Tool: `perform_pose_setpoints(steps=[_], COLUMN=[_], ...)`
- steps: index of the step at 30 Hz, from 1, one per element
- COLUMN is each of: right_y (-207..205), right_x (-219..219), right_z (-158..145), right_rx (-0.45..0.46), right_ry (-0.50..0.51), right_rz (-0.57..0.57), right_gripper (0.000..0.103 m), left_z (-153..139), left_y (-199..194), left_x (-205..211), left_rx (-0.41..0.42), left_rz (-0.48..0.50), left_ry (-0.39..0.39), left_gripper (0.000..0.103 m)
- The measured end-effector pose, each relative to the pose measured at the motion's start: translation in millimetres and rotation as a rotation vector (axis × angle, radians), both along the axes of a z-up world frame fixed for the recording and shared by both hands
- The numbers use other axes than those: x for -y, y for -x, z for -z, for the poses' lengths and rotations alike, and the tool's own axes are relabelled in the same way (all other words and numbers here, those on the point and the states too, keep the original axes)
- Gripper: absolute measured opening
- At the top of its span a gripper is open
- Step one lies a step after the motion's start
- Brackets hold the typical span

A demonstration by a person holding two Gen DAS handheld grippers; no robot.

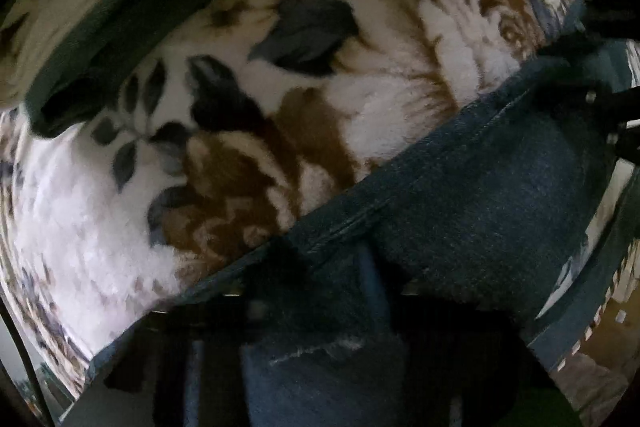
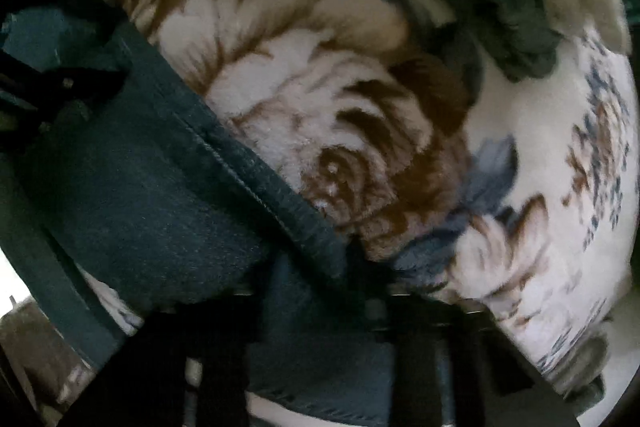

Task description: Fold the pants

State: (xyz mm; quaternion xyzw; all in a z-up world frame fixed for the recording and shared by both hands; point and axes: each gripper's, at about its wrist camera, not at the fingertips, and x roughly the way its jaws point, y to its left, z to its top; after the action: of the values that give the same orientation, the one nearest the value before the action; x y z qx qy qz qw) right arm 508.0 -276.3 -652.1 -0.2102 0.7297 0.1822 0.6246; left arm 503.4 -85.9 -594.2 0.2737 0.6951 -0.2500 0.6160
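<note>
Pinching the jeans (image 1: 500, 195), the left gripper (image 1: 320, 291) and right gripper (image 2: 316, 291) are nearly closed on denim above the floral blanket (image 1: 240, 107).

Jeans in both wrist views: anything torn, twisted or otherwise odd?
One thing: a frayed whitish patch on the jeans near the left gripper, possibly wear or distressing. Otherwise the denim lies along the floral blanket with seams straight; blur hides finer detail.

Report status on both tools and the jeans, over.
Left tool shut on the jeans edge. Right tool shut on the same jeans. Jeans lie on the floral blanket. Nothing in the way.
</note>
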Motion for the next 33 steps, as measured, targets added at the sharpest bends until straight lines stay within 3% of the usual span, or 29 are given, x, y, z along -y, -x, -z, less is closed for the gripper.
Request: perform_pose_setpoints(steps=[3, 9, 13, 15, 18, 21, 24, 25, 28, 31, 33], right_y=[3.7, 37.4, 77.3, 93.7, 160.8, 208.0, 223.9, 220.2, 202.7, 168.6, 150.4], right_x=[17.4, 45.9, 63.2, 50.4, 2.4, -14.0, -14.8, -12.3, -9.1, -2.7, -1.0], right_z=[-15.9, -66.6, -101.4, -103.4, -131.2, -123.4, -106.2, -102.2, -99.0, -91.4, -84.6], right_rx=[0.045, 0.156, 0.222, 0.241, 0.252, 0.201, 0.148, 0.127, 0.063, 0.002, -0.021], right_ry=[-0.041, -0.107, -0.153, -0.169, -0.183, -0.196, -0.193, -0.205, -0.235, -0.253, -0.251], right_rz=[0.058, 0.142, 0.190, 0.216, 0.214, 0.197, 0.182, 0.187, 0.212, 0.234, 0.224], right_gripper=[0.014, 0.010, 0.010, 0.010, 0.009, 0.009, 0.009, 0.009, 0.009, 0.009, 0.010], left_z=[-25.1, -100.3, -156.8, -186.9, -171.3, -149.2, -156.6, -158.5, -168.0, -162.0, -148.7], left_y=[-0.9, 14.6, 60.6, 100.7, 160.2, 192.3, 188.5, 180.7, 148.7, 100.5, 75.9], left_x=[-8.9, -37.7, -67.4, -90.2, -110.0, -122.8, -119.0, -115.6, -96.5, -74.3, -61.6], left_rx=[0.034, 0.140, 0.198, 0.186, 0.145, 0.106, 0.178, 0.197, 0.263, 0.246, 0.190], left_rz=[-0.061, -0.233, -0.392, -0.490, -0.612, -0.699, -0.650, -0.611, -0.423, -0.229, -0.135], left_ry=[0.017, 0.078, 0.125, 0.141, 0.140, 0.121, 0.056, 0.053, 0.050, 0.093, 0.091], left_gripper=[0.001, 0.000, 0.000, 0.000, 0.000, 0.002, 0.004, 0.009, 0.018, 0.021, 0.022])
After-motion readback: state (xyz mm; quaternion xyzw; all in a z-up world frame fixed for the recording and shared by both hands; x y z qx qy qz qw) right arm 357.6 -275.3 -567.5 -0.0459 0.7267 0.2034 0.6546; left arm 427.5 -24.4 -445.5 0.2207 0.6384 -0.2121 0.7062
